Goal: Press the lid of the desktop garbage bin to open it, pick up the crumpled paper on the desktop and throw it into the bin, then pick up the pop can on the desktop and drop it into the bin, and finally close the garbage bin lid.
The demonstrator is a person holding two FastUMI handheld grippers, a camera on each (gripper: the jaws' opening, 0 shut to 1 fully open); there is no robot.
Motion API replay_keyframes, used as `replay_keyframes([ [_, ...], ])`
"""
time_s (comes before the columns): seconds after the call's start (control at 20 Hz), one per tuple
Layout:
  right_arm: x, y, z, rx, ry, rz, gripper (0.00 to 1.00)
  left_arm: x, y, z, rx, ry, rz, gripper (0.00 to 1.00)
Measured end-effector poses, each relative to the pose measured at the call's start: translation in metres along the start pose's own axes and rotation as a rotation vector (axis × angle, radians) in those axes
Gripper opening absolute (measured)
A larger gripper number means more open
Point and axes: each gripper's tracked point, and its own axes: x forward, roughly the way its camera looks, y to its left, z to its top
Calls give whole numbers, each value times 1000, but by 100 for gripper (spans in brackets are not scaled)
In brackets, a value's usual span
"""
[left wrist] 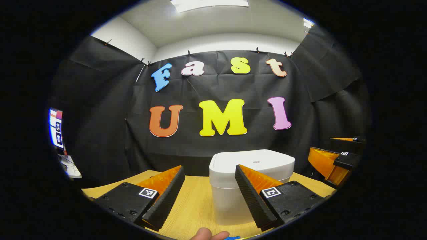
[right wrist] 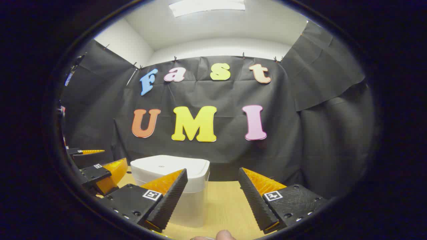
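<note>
On the wooden table (left wrist: 196, 203), the bin (left wrist: 252, 166) stands closed.

We see our left gripper (left wrist: 209, 193) and right gripper (right wrist: 212, 196): wedge fingers, ribbed pads, screwed mounts, square markers.

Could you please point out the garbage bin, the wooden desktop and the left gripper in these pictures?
garbage bin (left wrist: 253, 161): left gripper view, on the top of its closed white lid.
desktop (right wrist: 223, 196): right gripper view, on bare wood between the fingers.
left gripper (left wrist: 209, 170): left gripper view, midway between its open fingertips.
</note>
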Motion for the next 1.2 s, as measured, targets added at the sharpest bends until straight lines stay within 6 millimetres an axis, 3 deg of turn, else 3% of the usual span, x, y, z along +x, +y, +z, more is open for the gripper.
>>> replay_keyframes([
  [0.3, 1, -7, 3, 12, -3, -1, 95, 5, -2, -4, 13, 13, 2, 97],
  [0.75, 0, -2, 5, 4, -3, 13, 95, 8, -16, -9, -1, 36, -63, 97],
  [1.2, 1, -2, 2, 64, 28, 22, 95, 7, -16, -8, -3, 39, -71, 97],
])
